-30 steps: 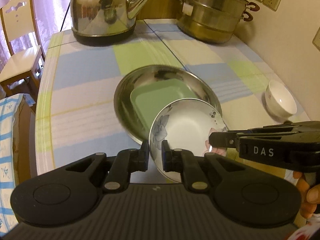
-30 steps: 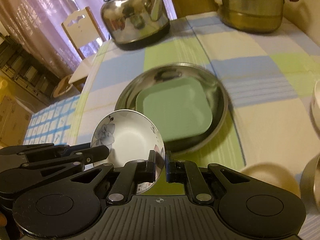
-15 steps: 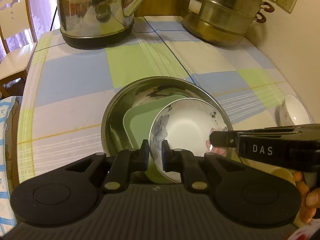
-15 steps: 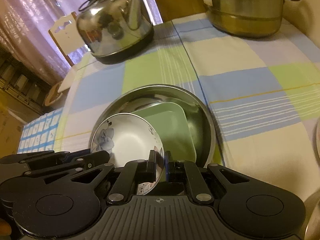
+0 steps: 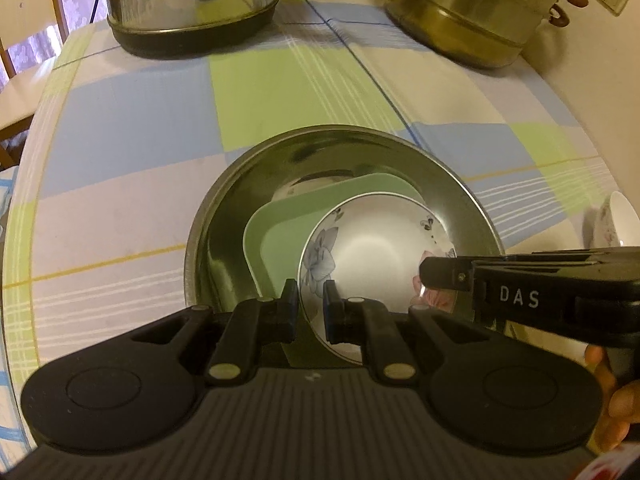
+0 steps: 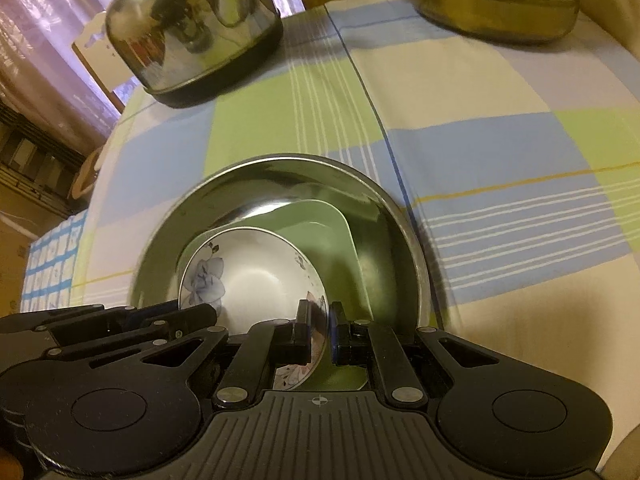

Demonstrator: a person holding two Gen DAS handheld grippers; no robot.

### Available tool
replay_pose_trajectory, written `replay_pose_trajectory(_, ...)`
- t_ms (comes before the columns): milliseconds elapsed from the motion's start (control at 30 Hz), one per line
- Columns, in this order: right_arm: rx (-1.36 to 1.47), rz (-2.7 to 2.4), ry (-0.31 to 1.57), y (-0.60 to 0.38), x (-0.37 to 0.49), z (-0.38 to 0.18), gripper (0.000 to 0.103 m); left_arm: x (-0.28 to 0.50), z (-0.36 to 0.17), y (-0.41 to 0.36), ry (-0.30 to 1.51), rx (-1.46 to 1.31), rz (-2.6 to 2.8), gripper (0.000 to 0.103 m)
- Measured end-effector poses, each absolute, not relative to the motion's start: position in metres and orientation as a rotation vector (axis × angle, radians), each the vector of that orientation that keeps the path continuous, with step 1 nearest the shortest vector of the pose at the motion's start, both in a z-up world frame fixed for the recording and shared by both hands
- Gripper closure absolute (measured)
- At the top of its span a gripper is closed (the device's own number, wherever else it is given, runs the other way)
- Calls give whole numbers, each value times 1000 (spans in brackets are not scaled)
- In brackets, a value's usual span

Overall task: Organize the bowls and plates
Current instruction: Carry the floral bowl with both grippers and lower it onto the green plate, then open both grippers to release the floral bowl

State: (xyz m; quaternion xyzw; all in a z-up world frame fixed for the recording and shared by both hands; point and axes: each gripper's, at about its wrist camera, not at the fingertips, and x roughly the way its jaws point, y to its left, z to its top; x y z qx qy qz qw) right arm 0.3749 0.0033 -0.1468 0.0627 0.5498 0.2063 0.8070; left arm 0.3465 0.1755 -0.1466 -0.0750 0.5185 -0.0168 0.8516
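A white bowl with blue and pink flowers is held over the green square plate that lies inside the large steel basin. My left gripper is shut on the bowl's near left rim. My right gripper is shut on the bowl's right rim; it also shows in the left wrist view. The right wrist view shows the bowl, the green plate and the basin. Whether the bowl touches the plate cannot be told.
A steel kettle and a brass steamer pot stand at the back of the checked tablecloth. A small white bowl sits at the right edge. A wooden chair stands past the table's left side.
Both grippers have carried the flowered bowl forward and down, from in front of the basin to over the green plate inside it. Their grip is unchanged.
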Motion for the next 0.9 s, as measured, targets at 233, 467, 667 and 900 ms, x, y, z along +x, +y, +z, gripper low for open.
replay_pose_trajectory(233, 124, 442, 1189, 6, 381, -152, 93, 352, -149, 175, 1100, -164, -22, 92)
replay_pose_trajectory(467, 95, 453, 1149, 9, 380, -154, 93, 352, -153, 174, 1093, -155, -23, 91)
replay_pose_trajectory(667, 81, 491, 1108, 7, 375, -149, 71, 349, -147, 174, 1079, -147, -9, 78)
replay_pose_trajectory(900, 119, 510, 1031, -8, 370, -130, 49, 332, -125, 180, 1036, -161, 14, 66)
